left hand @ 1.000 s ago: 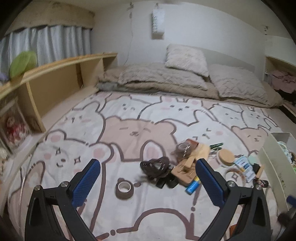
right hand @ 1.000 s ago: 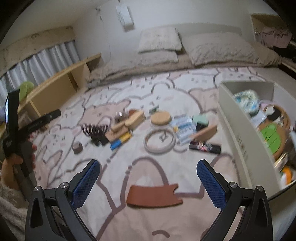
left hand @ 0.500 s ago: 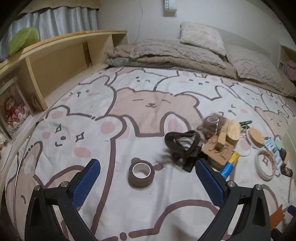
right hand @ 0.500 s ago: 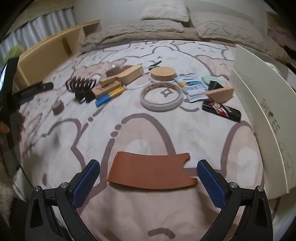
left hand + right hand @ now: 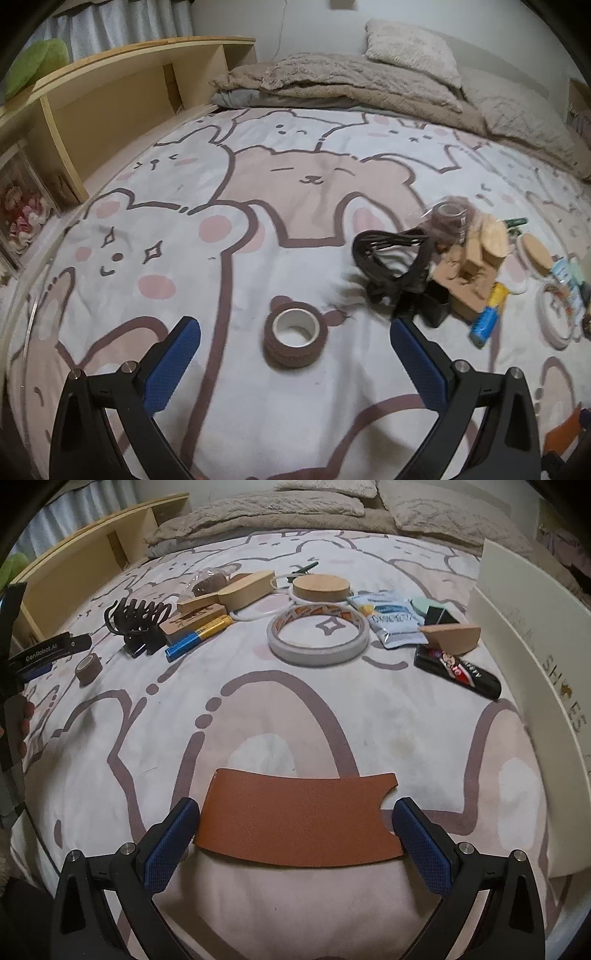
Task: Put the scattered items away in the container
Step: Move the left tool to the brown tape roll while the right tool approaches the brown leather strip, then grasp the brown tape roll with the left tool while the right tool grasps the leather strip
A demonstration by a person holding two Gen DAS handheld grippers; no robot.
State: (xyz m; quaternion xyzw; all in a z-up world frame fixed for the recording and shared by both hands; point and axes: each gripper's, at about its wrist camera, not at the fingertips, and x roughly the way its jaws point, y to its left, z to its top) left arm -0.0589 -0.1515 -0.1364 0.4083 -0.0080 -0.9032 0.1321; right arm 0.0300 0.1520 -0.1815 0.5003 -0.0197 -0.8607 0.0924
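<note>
On a bed with a cartoon-bear sheet (image 5: 303,177), the left gripper (image 5: 295,328) has its fingers spread wide around a brown tape roll (image 5: 295,339), not touching it. The right gripper (image 5: 295,808), also spread wide, frames a flat orange-brown leather piece (image 5: 299,819). A white box (image 5: 532,672) stands at right.

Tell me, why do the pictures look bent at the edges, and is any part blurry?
Left wrist view: the fisheye lens bows the wooden shelf, corners go black, and the black hair claw is smeared by blur. Right wrist view: the white container wall curves, while the brown leather piece looks sharp under dim, even light.
</note>
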